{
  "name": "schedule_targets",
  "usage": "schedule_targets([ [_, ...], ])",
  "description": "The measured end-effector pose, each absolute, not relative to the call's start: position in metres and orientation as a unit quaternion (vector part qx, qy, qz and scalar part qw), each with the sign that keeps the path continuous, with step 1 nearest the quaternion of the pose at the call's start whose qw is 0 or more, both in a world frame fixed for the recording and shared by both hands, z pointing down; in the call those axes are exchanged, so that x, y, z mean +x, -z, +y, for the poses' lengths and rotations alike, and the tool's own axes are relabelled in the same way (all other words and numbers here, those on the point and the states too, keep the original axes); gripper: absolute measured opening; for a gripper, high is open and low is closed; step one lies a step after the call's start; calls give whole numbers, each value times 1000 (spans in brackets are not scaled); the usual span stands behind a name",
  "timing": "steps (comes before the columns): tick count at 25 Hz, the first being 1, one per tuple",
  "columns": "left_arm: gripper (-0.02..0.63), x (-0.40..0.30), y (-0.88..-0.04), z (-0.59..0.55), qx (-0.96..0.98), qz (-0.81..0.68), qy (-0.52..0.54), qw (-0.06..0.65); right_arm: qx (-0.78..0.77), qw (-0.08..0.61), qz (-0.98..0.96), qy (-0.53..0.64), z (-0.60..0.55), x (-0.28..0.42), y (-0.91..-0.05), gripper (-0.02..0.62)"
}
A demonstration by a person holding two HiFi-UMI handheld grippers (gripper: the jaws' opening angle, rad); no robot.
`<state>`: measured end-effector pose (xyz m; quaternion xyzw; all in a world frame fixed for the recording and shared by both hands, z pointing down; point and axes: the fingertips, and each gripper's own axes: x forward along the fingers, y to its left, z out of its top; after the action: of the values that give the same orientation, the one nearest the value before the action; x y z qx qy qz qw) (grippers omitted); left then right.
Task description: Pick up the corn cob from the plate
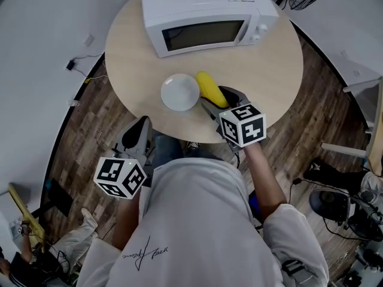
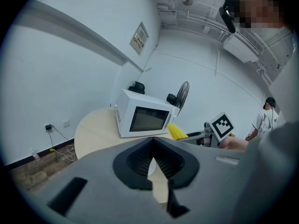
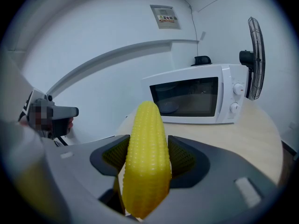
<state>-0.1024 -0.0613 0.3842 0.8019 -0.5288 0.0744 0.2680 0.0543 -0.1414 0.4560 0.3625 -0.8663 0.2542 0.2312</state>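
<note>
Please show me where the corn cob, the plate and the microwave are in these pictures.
corn cob point(image 3: 145, 167), right gripper view, middle of its kernelled side.
plate point(image 1: 179, 92), head view, its bare white centre.
microwave point(image 1: 204, 36), head view, its dark door window.

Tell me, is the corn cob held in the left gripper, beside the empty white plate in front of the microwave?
Not quite: the right gripper holds the corn cob, as the right gripper view shows; the left gripper holds nothing. The cob is beside the empty white plate in front of the microwave.

Yellow corn cob point(image 3: 145, 157) in right gripper point(image 1: 213, 104)
</note>
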Motion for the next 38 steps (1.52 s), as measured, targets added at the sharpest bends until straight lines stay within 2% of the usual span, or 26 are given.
schedule_targets([
  [38,-9,-121,-365,-64,797,-539,-36,268,398,127,-881,-223,-127,78,-384,270],
])
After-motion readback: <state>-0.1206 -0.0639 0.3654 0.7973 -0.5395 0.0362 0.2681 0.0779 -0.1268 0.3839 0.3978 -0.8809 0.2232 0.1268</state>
